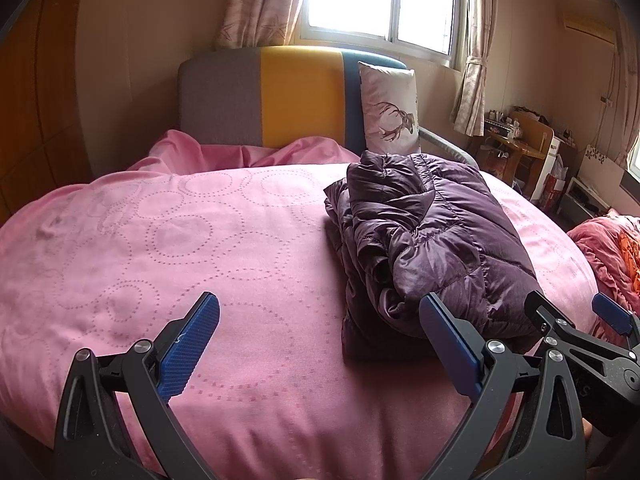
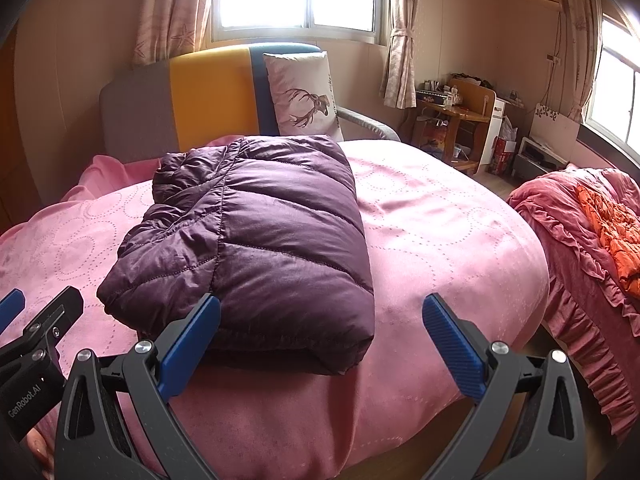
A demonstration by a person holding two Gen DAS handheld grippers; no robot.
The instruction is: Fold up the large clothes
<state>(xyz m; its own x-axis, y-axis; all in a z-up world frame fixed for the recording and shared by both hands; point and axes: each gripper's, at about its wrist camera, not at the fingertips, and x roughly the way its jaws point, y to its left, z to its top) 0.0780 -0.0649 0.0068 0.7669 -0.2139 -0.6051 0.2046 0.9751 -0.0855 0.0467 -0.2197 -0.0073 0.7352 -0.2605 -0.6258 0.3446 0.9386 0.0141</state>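
Observation:
A purple quilted puffer jacket [image 1: 432, 240] lies folded into a thick rectangular bundle on the pink bedspread [image 1: 180, 240]. In the right wrist view the jacket [image 2: 256, 232] sits just beyond the fingers, smooth side up. My left gripper [image 1: 320, 320] is open and empty, near the jacket's left front corner, above the bedspread. My right gripper [image 2: 322, 316] is open and empty, at the jacket's front edge. The right gripper also shows at the right edge of the left wrist view [image 1: 576, 316], and the left gripper at the left edge of the right wrist view [image 2: 40, 308].
A grey, yellow and blue headboard [image 1: 280, 96] and a deer-print pillow [image 1: 388, 108] stand at the bed's far end. A red ruffled quilt [image 2: 592, 240] lies to the right of the bed. A wooden desk [image 2: 456, 120] and windows are at the back.

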